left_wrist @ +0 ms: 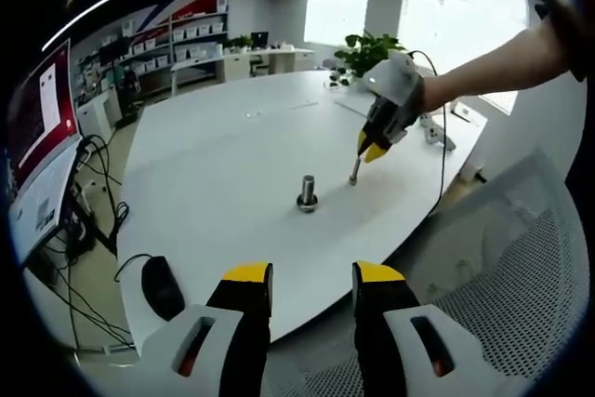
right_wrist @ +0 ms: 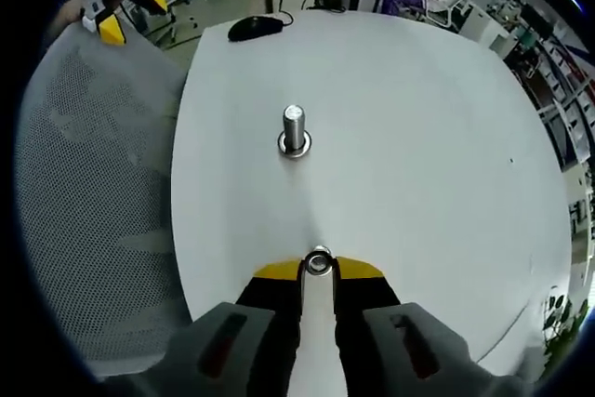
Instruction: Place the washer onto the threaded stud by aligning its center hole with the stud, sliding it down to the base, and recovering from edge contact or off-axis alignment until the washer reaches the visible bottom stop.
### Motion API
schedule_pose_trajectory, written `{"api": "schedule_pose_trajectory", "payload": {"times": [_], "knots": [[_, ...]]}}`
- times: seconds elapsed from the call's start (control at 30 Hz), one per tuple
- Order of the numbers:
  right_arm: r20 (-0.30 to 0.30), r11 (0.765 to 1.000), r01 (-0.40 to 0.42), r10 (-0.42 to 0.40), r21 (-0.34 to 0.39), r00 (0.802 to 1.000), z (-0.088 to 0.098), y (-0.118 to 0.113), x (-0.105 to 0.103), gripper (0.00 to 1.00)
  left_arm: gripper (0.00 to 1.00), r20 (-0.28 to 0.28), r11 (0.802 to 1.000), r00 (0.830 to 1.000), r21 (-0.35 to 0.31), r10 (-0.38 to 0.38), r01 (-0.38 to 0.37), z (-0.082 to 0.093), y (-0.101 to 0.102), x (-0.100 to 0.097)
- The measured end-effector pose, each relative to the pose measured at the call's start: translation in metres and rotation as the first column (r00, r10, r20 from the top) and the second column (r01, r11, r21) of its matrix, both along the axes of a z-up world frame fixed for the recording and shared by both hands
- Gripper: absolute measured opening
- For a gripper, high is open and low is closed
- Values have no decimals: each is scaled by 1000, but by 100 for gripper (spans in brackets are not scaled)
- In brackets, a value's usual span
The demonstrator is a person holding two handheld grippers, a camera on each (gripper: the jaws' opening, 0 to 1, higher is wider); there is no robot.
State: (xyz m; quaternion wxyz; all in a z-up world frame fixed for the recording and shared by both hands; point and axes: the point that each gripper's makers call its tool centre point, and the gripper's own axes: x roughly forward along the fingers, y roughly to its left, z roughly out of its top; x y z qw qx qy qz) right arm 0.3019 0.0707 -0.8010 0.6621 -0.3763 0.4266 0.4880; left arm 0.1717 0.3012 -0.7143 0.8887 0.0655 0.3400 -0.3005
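Right gripper (right_wrist: pixel 318 271) pinching washer (right_wrist: pixel 318 262) (stud (right_wrist: pixel 295 129) ahead), left gripper (left_wrist: pixel 312 276) agape

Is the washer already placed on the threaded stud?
No: in the right gripper view the washer is pinched at the tips of the right gripper, apart from the threaded stud standing on the table.

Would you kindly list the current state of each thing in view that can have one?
washer: held at the right gripper's tips, not yet on the stud
threaded stud: upright on the white table, bare, apart from the washer
right gripper: shut on the washer
left gripper: open, holding nothing
computer mouse: lying near the table edge, untouched
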Motion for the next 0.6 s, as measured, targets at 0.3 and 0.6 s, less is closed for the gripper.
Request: {"api": "schedule_pose_trajectory", "payload": {"times": [0.3,0.6], "knots": [[-3,999,-15,15,-28,1000,-5,-1,4,14,32,4,1000,1000,-3,0,0,1,-1,0],[-12,998,-30,29,-53,999,-10,0,5,14,32,6,1000,1000,-5,0,0,1,-1,0]]}}
